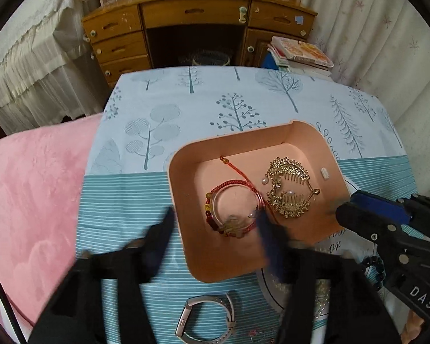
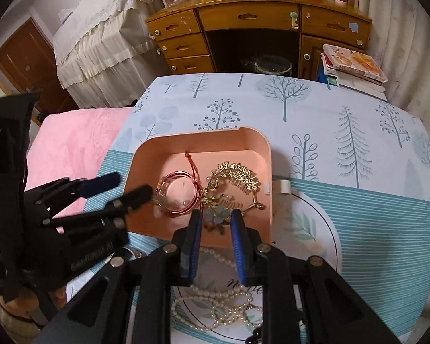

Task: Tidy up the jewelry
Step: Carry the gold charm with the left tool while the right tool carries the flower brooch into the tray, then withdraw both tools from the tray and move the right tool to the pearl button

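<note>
Item, far left: pink blanket [image 1: 37, 189], beside the bench [image 1: 163, 109] with its tree-print cloth.

Item: left hand-held gripper [image 2: 121, 187], fingers spread apart and empty; we see it reaching in from the left, one finger outside the wall of the pink box [image 1: 183, 189] and the other over the red cord bracelet [image 1: 229, 200]. Blur in its own view hides whether it touches anything.

Item, near edge of the bench: a watch [image 1: 206, 322], not yet boxed.

Item, inside the box: the bracelet at left, a gold hair comb [image 1: 289, 189] just beside it at right.

Item: right hand-held gripper [image 2: 216, 220], pitched downward over the near wall of the box, blue pads parted, with a pale blue flower ornament [image 2: 216, 215] between them; we cannot tell whether they grip it.

Item, under that gripper: pearl necklace [image 2: 215, 301] heaped on a round printed mat [image 2: 315, 220].

We judge the careful course is to let the ornament settle clear of the comb's teeth, then lift the pearls by a bunched section.
</note>
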Motion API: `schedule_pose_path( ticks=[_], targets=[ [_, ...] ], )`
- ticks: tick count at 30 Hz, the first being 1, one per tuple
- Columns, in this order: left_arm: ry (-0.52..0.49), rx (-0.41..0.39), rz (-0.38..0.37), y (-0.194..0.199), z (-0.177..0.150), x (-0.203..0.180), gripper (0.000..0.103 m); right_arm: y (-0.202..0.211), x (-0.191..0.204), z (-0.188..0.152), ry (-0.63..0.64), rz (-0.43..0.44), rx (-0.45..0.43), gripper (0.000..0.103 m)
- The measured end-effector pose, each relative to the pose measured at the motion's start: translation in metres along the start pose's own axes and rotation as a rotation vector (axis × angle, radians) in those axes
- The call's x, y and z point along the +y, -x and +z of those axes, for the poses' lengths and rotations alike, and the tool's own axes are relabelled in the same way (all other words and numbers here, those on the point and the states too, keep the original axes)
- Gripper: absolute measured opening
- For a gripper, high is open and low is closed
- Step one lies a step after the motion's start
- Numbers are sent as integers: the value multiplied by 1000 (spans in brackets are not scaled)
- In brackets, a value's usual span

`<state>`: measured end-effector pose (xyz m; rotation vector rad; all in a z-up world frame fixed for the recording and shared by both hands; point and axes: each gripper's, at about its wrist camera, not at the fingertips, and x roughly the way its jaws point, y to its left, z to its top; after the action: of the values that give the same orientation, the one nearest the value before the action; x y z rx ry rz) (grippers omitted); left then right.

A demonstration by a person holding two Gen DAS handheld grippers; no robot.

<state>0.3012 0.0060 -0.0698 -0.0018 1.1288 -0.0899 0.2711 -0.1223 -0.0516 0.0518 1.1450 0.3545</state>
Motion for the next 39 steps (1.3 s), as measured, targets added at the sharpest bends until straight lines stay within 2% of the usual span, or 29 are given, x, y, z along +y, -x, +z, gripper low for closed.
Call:
schedule_pose_path(
  ticks=[7,12,19,25,29,34,37,39],
  targets=[
    [-23,-62,-24,33,-17,-2,71,21,6,-14,5,11,-25,29],
    [-57,-85,-38,61,-44,-3,71,48,16,-43,47,26,-57,28],
    [-125,-128,-57,103,-104,-8,71,80,28,-101,104,47,-87,28],
    [-165,-197,-64,137,-160,-20,71,101,39,-156,128,71,-112,28],
    [-135,-239,-81,148,-200,-25,72,110,47,-196,162,60,-145,28],
    [-68,-221,-128,142,-240,-25,72,106,56,-237,235,-6,-171,28],
    [-35,-225,-120,138,-256,-23,72,99,60,-257,286,-55,-177,28],
    [-9,-236,-98,136,-264,-20,72,94,60,-266,291,-58,-171,28]
  ],
)
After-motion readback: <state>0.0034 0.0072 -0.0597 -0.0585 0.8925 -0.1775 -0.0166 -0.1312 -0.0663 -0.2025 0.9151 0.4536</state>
